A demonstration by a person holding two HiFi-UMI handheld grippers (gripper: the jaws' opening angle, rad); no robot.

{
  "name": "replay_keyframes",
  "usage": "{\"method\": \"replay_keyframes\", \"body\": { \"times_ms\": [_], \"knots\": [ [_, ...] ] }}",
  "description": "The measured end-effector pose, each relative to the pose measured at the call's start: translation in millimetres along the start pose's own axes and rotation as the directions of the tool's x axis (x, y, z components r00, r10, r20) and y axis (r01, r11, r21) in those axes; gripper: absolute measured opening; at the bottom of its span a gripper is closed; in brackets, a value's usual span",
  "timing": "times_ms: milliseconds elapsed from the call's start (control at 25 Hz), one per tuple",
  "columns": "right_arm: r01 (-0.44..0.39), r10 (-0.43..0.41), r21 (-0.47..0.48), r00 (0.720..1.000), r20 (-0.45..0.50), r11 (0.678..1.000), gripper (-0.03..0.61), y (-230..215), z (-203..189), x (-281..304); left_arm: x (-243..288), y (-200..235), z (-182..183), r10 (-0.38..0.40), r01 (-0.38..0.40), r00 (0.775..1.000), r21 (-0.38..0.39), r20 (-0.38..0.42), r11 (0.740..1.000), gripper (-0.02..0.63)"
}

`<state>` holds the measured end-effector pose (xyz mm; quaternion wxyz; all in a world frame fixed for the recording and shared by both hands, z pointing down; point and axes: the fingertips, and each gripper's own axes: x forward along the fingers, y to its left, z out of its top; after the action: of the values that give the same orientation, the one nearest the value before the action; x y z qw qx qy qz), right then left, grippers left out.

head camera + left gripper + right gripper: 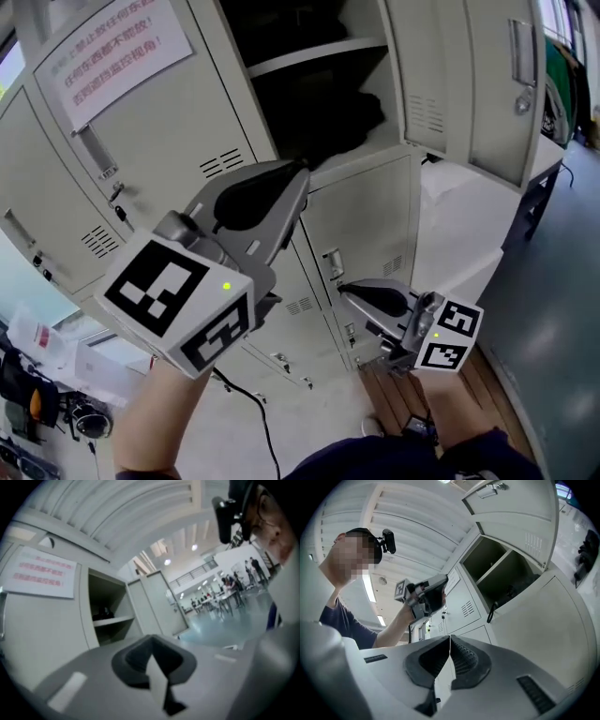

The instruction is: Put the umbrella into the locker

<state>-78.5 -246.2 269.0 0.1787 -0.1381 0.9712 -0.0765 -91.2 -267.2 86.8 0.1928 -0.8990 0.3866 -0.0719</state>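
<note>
The dark umbrella (328, 117) lies inside the open locker (309, 56), under its shelf. From the right gripper view it shows as a dark bundle (513, 590) with a black strap (491, 613) hanging over the locker's lower edge. My left gripper (300, 173) is raised just below and left of that opening, jaws shut with nothing between them (152, 641). My right gripper (342, 291) is lower, in front of the closed locker beneath, also shut and empty (450, 639). The left gripper (440, 590) also appears in the right gripper view.
The locker door (469, 84) stands swung open to the right. A paper notice (112, 52) hangs on the locker at left. A white table (459, 216) is at right, a black cable (253, 412) and clutter (37, 375) on the floor at left.
</note>
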Motion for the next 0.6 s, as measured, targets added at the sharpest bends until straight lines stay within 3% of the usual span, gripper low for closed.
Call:
{"method": "replay_keyframes", "body": {
  "times_ms": [200,400,600],
  "knots": [
    [0.053,-0.054,-0.028,0.997,-0.046,0.998,0.008,53,-23,10,-100,-13,-28,-0.057,0.065,0.988,-0.051,0.144,0.997,0.005],
    [0.089,-0.097,-0.096,0.992,-0.084,0.991,0.008,120,-42,22,-208,-22,-85,-0.057,0.079,0.983,-0.116,0.176,0.990,0.003],
    [0.138,-0.155,-0.136,0.980,-0.121,0.981,0.008,170,-55,20,-288,-37,-144,-0.047,0.108,0.976,-0.284,0.213,0.953,0.003]
  ]
}}
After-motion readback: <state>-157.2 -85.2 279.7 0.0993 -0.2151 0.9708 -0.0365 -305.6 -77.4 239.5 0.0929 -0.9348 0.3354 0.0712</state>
